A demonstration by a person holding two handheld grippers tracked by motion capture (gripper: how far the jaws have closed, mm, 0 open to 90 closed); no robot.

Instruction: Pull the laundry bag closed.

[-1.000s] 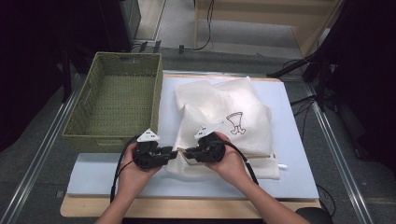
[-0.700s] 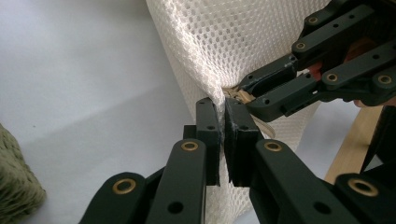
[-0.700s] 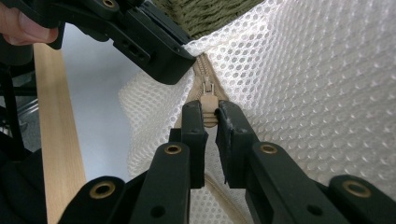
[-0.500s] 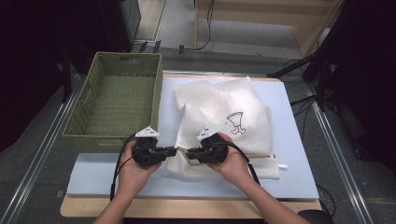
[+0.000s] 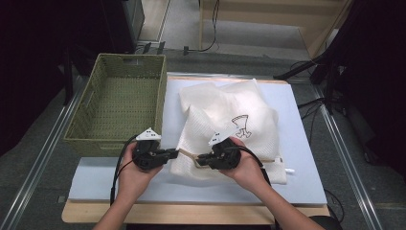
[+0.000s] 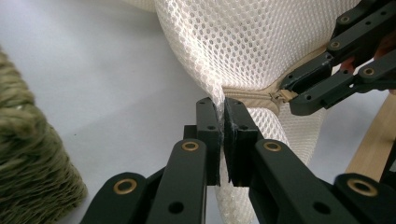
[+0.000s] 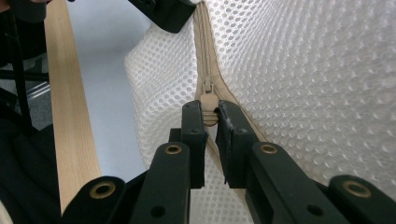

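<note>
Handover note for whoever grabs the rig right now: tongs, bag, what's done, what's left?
Left tongs: just closed, shut on the mesh laundry bag at the end of its zipper.
Right tongs: shut on the zipper pull.
Bag lies on the pale blue mat, right of the wicker basket, which looks empty.
Done: both grips set.
Left: probably run the pull along the zipper while the left tongs hold the bag steady; whether opening or closing, I can't tell.

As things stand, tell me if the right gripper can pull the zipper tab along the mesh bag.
Probably yes: the right gripper pinches the zipper tab, and the left gripper clamps the mesh bag at the zipper's end.
</note>
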